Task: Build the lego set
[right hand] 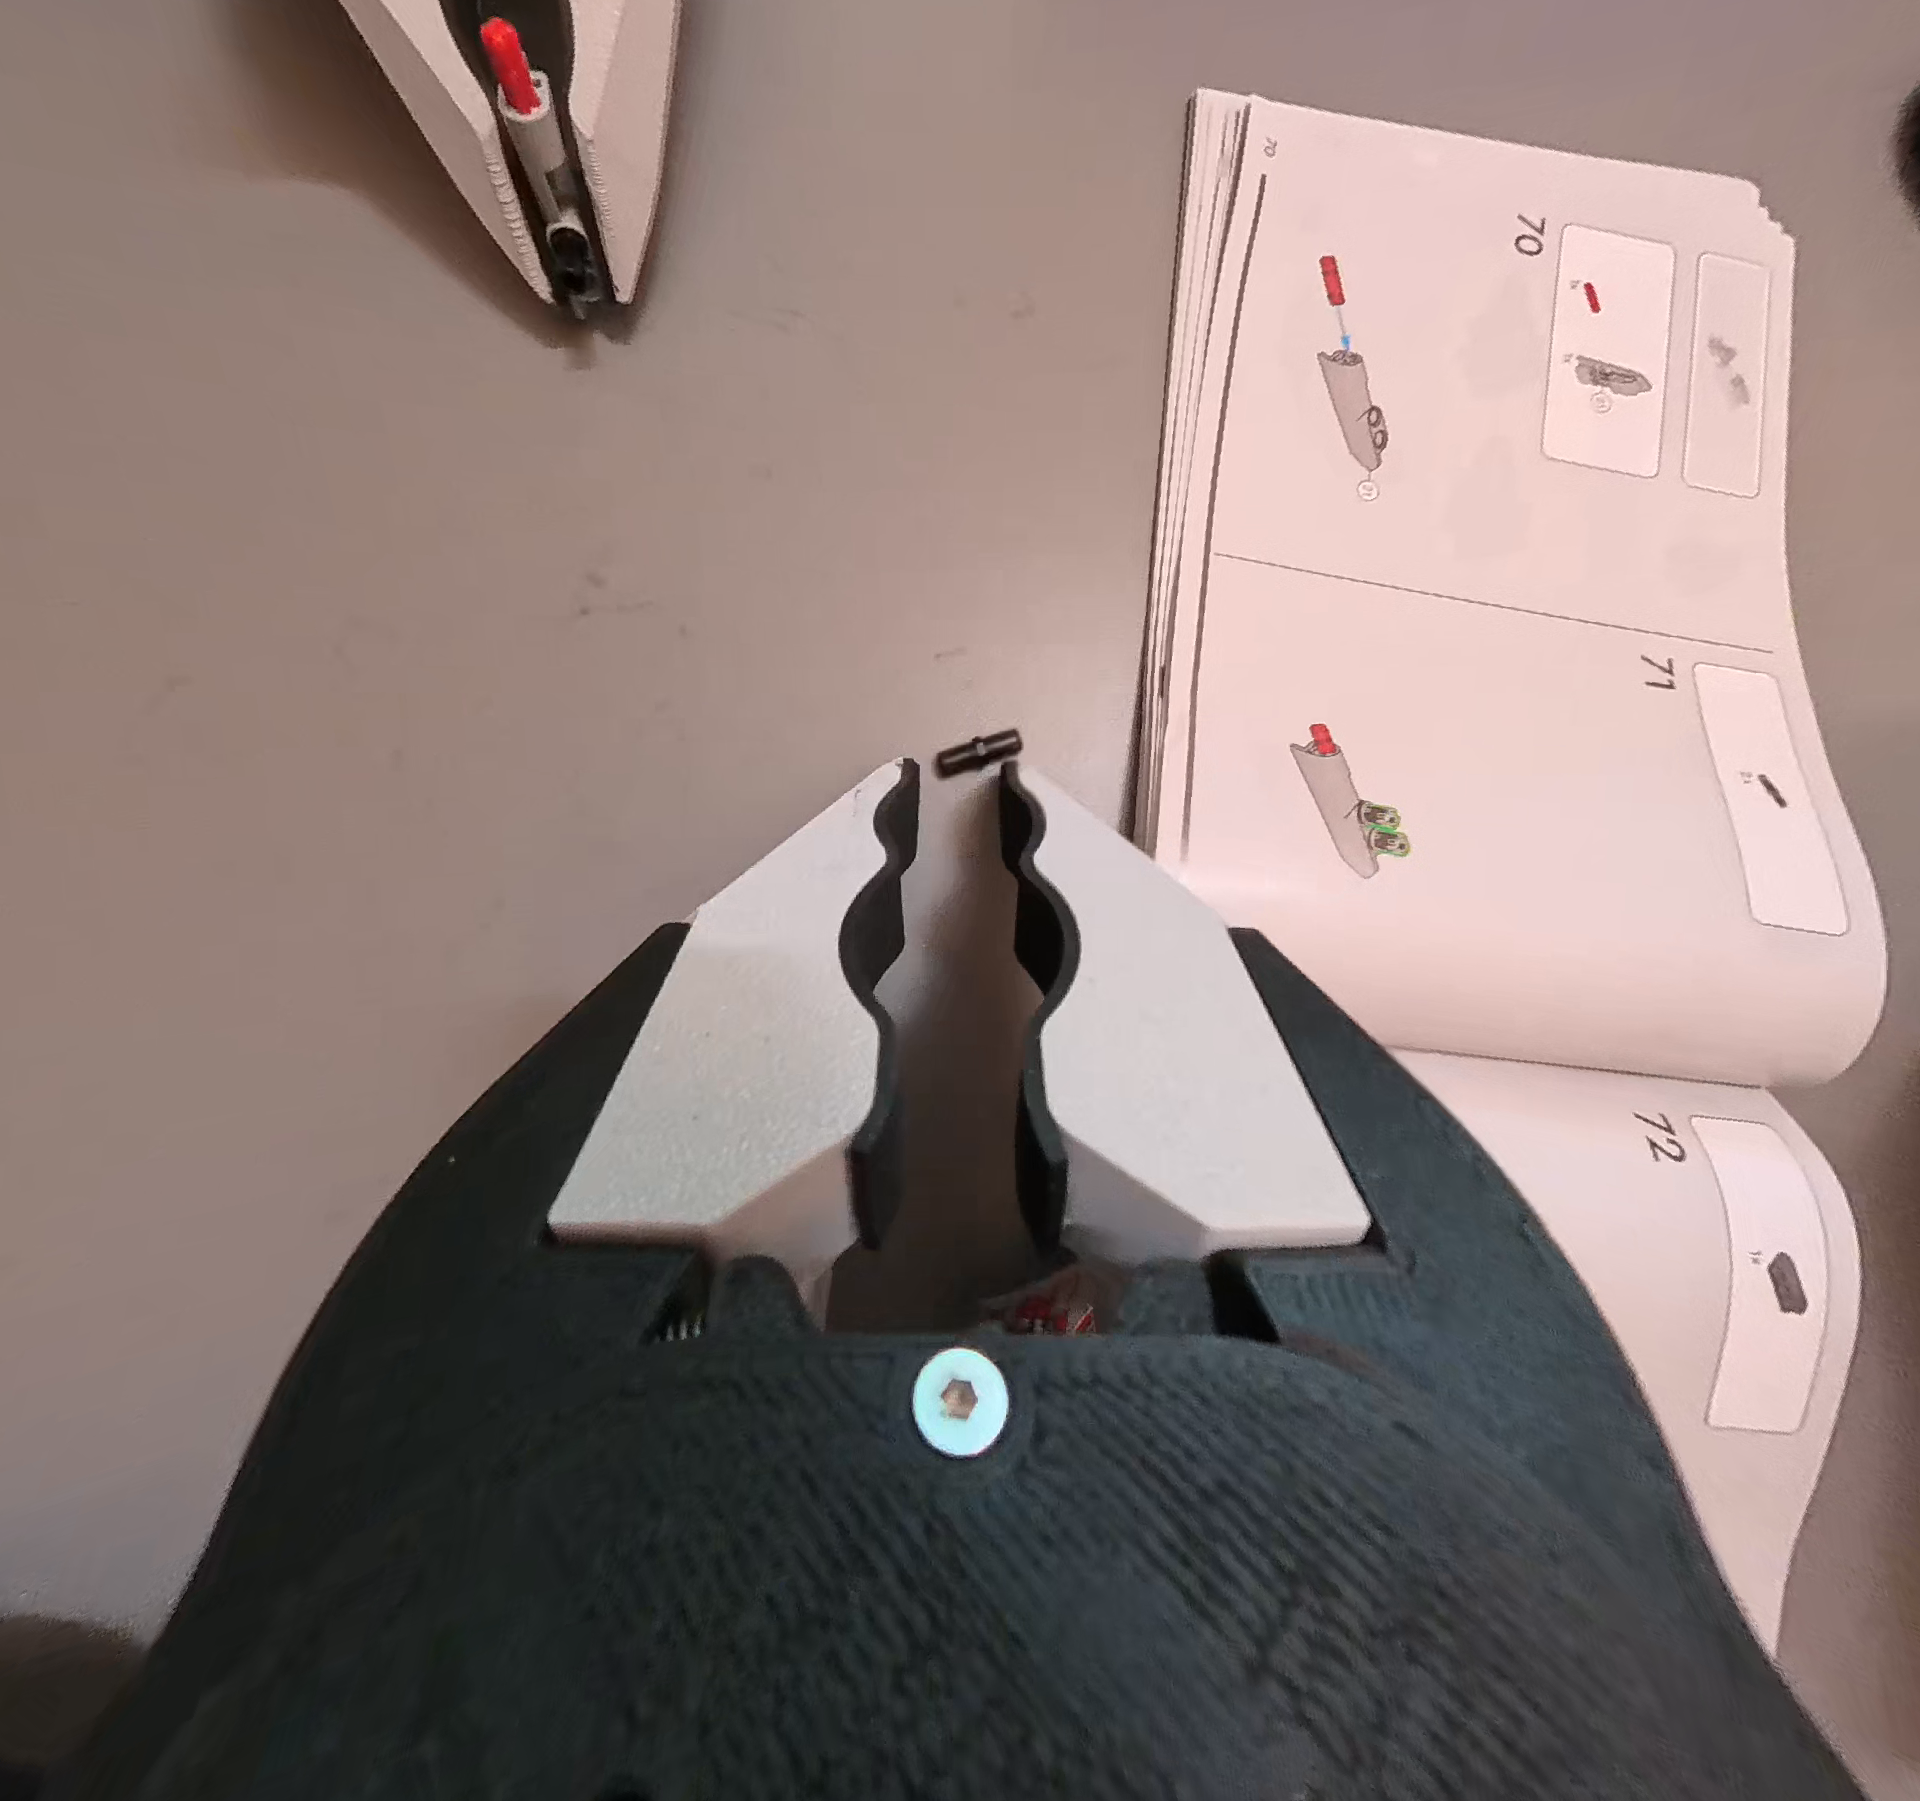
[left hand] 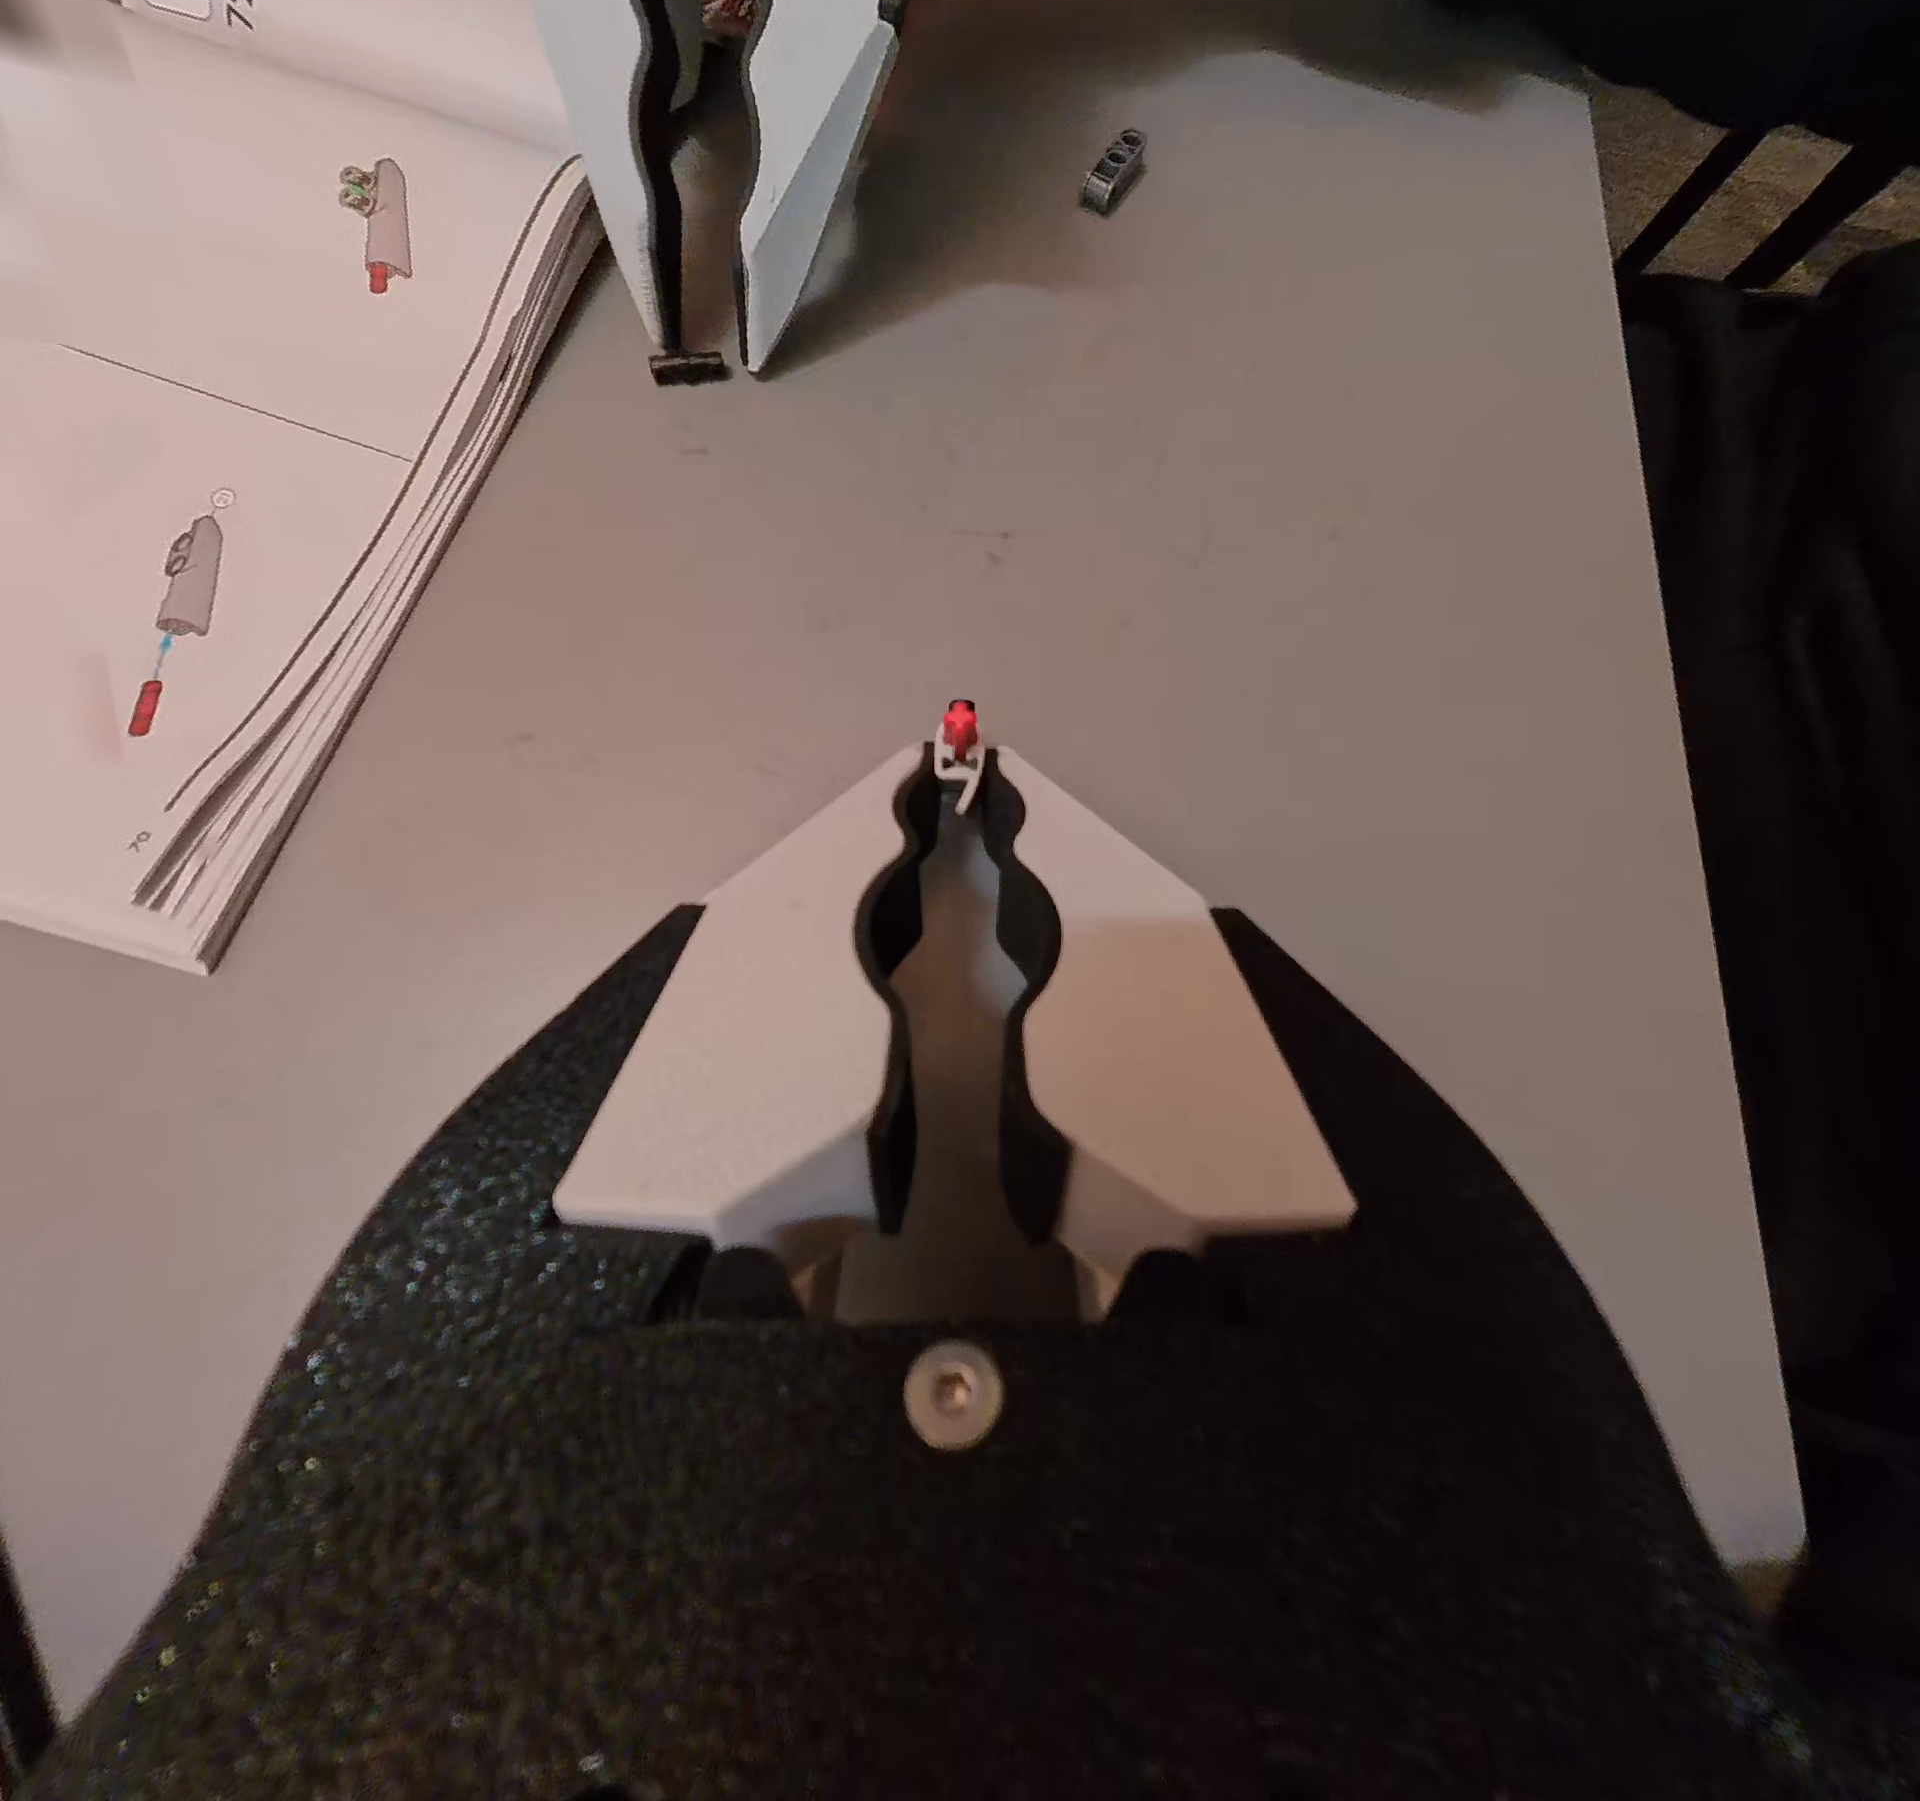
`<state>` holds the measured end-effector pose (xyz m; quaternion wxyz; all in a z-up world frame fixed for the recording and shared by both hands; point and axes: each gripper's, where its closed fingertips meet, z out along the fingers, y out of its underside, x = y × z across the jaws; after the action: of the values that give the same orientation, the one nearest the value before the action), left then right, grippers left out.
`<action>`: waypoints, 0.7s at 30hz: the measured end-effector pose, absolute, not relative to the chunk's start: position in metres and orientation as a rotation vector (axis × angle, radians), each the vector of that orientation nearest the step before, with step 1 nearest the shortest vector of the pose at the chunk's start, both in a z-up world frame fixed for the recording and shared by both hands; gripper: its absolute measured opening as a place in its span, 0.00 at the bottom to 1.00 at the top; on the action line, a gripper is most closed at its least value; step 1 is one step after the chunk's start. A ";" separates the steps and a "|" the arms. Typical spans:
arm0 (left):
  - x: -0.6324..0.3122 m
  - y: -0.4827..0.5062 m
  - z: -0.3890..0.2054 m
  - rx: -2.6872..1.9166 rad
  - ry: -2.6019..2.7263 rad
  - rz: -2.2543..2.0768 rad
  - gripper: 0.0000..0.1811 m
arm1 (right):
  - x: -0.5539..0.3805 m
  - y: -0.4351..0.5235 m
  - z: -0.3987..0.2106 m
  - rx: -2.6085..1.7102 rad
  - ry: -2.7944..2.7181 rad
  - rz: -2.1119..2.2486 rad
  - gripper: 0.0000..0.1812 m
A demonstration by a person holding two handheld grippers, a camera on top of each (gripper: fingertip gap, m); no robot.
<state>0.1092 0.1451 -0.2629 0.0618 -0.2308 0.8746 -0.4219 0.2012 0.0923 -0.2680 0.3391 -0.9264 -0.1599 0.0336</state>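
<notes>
My left gripper [left hand: 961, 764] is shut on a slim grey lego piece [left hand: 954, 756] with a red axle [left hand: 961, 717] sticking out of it, held above the table. The right wrist view shows this gripper [right hand: 582, 291] from the front, with the grey piece [right hand: 540, 146] and red axle [right hand: 509, 63] clamped between its jaws. My right gripper [right hand: 958, 769] is open with a narrow gap. A small black pin [right hand: 979, 752] lies on the table just past its tips, beside the right fingertip. The left wrist view shows that gripper [left hand: 715, 359] and pin [left hand: 686, 367] too.
An open instruction booklet [right hand: 1507, 608] lies right of my right gripper; it is at the left in the left wrist view [left hand: 208, 401]. A small grey three-hole beam [left hand: 1114, 172] lies on the grey table [left hand: 1143, 556]. The table edge [left hand: 1662, 712] borders dark cloth. My hands' fingertips stand some 11 cm from each other.
</notes>
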 end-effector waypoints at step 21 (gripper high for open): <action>0.109 0.145 -0.263 -0.700 2.647 -1.279 0.02 | 0.213 0.096 -0.268 -2.383 -0.290 0.022 0.06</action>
<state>0.1095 0.1449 -0.2627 0.0598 -0.2311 0.8744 -0.4224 0.2133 0.0965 -0.2677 0.3622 -0.9252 -0.1126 0.0086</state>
